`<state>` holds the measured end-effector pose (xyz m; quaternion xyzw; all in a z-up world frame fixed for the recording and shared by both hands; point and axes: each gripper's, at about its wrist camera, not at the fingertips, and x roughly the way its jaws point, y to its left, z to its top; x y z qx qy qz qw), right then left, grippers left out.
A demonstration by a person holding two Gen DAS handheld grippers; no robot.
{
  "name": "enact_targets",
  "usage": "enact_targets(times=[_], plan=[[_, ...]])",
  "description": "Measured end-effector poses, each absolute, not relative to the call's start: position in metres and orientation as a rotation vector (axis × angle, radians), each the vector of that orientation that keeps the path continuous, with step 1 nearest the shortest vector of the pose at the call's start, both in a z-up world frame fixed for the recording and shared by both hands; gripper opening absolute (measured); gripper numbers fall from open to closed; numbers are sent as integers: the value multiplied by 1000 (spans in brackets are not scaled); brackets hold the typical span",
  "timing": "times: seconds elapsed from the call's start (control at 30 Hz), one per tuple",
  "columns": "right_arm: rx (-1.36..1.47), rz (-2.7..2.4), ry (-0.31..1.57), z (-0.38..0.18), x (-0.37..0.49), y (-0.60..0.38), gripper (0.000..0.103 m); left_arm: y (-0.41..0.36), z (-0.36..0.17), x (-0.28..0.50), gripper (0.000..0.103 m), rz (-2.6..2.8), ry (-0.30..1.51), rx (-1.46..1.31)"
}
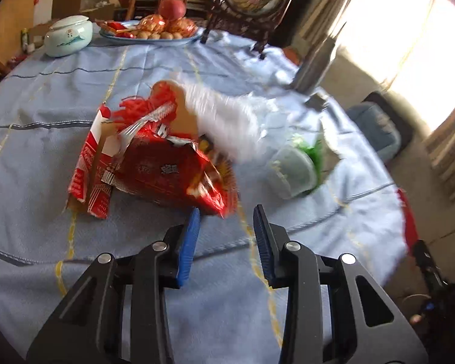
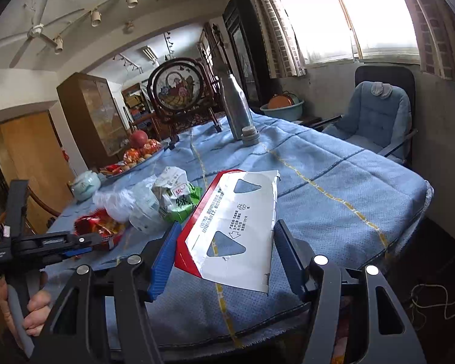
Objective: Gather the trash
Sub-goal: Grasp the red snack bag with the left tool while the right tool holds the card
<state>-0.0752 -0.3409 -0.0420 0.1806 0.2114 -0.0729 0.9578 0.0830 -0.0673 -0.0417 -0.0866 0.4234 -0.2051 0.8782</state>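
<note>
On the blue tablecloth, only the left wrist view shows one red snack bag just beyond the empty, parted left gripper. Only the right wrist view shows one flattened white carton clamped in the right gripper.

Recycling mark, arrow on flattened carton
</note>
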Motion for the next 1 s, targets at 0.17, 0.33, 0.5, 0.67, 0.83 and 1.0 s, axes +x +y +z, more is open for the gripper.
enact_targets(times=[0.17,0.33,0.5,0.67,0.83,1.0], plan=[[378,-139,419,-40,-83,-342,62,-61,-22,63,37,-433,809,-162],[382,-139,417,-38,-87,-343,62,-71,-18,66,92,-369,786,-137],[374,-137,414,-35,-91,-344,62,-71,-12,92,96,-230,712,-63],[404,-119,427,-40,-87,-348,62,-80,-44,134,96,-259,901,-13],[403,-122,415,-39,-89,-349,62,-67,-51,141,29,-360,975,-122],[406,-112,399,-34,-92,-348,62,-49,-29,106,29,-420,876,-167]])
